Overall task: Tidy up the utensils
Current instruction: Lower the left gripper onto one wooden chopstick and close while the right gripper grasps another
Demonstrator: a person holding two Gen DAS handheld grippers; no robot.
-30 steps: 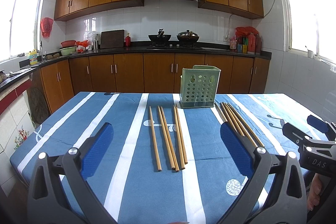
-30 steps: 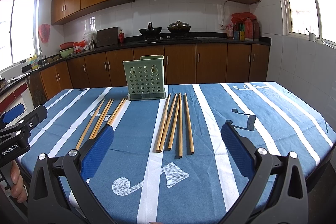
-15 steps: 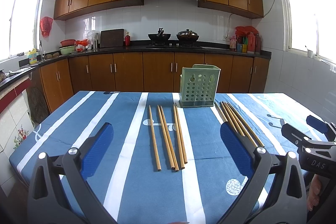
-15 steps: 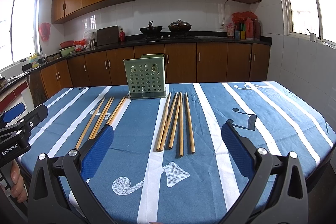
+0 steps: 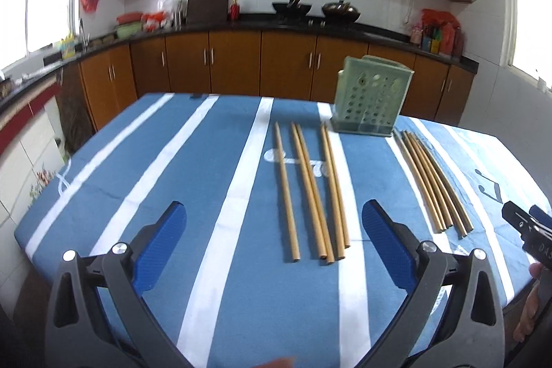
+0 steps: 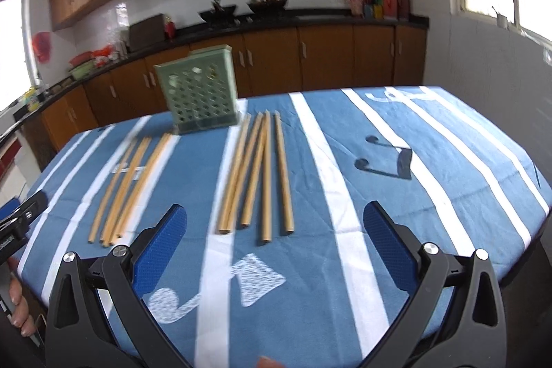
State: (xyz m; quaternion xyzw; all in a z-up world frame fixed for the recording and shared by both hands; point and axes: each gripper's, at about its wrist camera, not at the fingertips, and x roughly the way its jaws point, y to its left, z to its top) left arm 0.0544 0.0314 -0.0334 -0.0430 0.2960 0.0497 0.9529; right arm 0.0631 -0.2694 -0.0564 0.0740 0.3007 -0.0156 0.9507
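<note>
Two groups of wooden chopsticks lie on the blue striped tablecloth [image 5: 193,195]. In the left wrist view, the left group [image 5: 310,188] lies just ahead of my open left gripper [image 5: 274,216], and the right group [image 5: 431,181] is further right. A green perforated utensil holder [image 5: 372,99] stands upright behind them. In the right wrist view, my open right gripper [image 6: 272,216] hovers in front of the right group [image 6: 258,175]. The left group [image 6: 131,185] and the holder [image 6: 198,92] sit to the left. Neither gripper holds anything.
Each gripper shows at the edge of the other's view: the right one [image 5: 528,230] and the left one [image 6: 20,216], with a person's hand [image 6: 17,299] below. Brown kitchen cabinets [image 5: 241,64] and a dark counter run behind the table.
Both grippers have risen and tilted down toward the table, closing in on the chopsticks; the views are blurred by the motion. Both stay open. Chopsticks and holder have not moved.
</note>
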